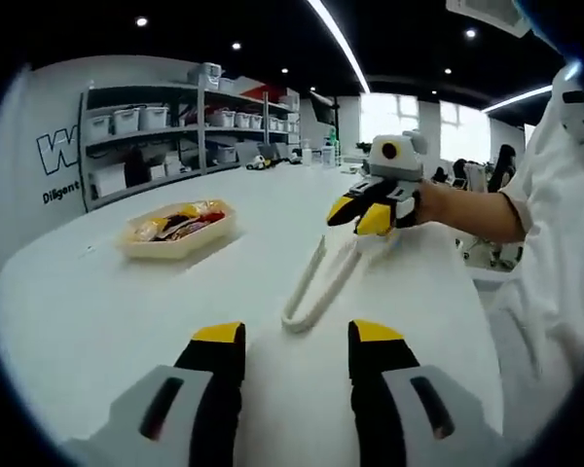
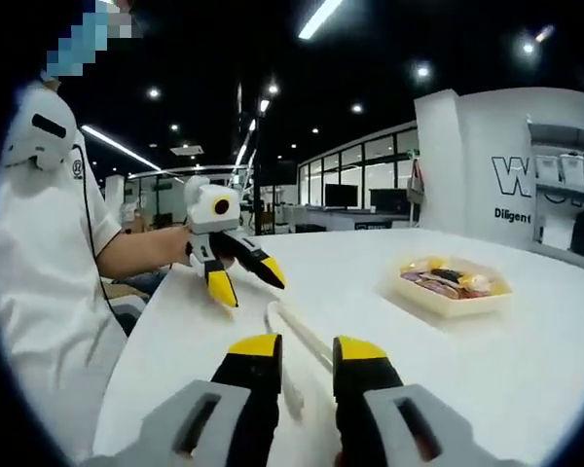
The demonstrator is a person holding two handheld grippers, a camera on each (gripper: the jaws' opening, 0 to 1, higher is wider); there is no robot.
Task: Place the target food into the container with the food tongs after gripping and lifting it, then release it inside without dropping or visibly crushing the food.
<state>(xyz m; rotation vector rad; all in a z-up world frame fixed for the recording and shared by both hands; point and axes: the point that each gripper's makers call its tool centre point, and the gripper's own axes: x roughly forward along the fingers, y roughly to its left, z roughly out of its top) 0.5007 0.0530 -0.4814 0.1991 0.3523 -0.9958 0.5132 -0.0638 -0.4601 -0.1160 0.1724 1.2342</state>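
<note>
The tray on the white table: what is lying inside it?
The tray holds mixed food pieces in yellow, dark and reddish colours. Which foods they are is too small to tell, and anything beneath the top pieces is covered.

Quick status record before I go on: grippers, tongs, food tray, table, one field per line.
left gripper: open, jaws apart above the table, holding nothing
right gripper: open, jaws on either side of the tongs' near end, not closed on them
tongs: white, lying flat on the table between the two grippers
tray: shallow, pale, holding mixed food items, off to one side of the tongs
food: all in the tray, none lifted
table: white, rounded edge
</note>
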